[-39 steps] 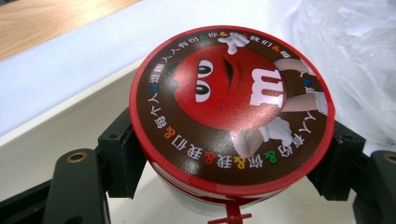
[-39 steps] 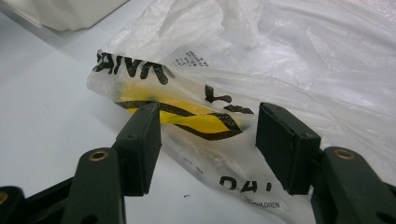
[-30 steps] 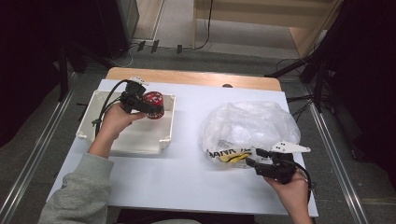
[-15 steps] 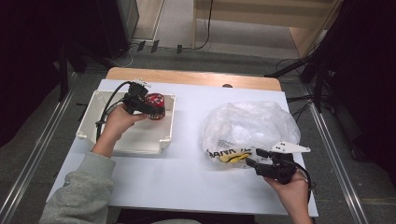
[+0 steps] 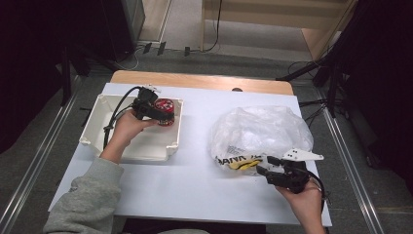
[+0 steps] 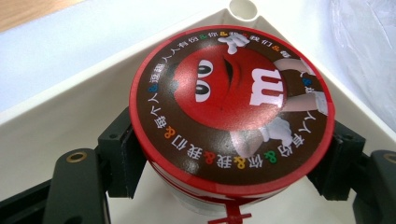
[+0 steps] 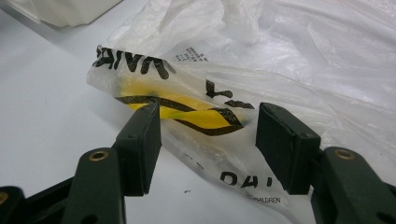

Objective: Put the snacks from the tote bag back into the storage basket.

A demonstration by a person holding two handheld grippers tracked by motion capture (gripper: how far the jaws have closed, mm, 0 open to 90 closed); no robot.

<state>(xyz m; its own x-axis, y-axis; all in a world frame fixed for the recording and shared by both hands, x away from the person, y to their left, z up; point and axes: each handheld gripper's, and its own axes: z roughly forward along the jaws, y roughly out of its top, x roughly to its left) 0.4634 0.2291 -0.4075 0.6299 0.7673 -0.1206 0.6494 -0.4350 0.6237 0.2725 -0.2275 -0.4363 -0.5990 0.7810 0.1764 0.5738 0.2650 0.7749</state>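
A round tub (image 6: pixel 231 107) with a red and brown printed lid, seen in the high view as the tub (image 5: pixel 164 111), is held just over the far right corner of a white tray (image 5: pixel 146 146). My left gripper (image 5: pixel 155 111) is shut on it, with a jaw pressed against each side of the tub below the lid rim. At the table's front right, my right gripper (image 5: pixel 265 165) stands open. Its jaws (image 7: pixel 208 140) straddle the printed yellow and black edge of a clear plastic bag (image 7: pixel 280 56) without pinching it.
The crumpled plastic bag (image 5: pixel 263 129) covers the right half of the white table top (image 5: pixel 195 175). The white wall (image 6: pixel 70 98) of the tray rises close behind the tub. A wooden strip (image 5: pixel 204 80) runs along the table's far edge.
My left gripper has edged the tub slightly to the right and down over the tray. The right gripper has stayed put by the bag.
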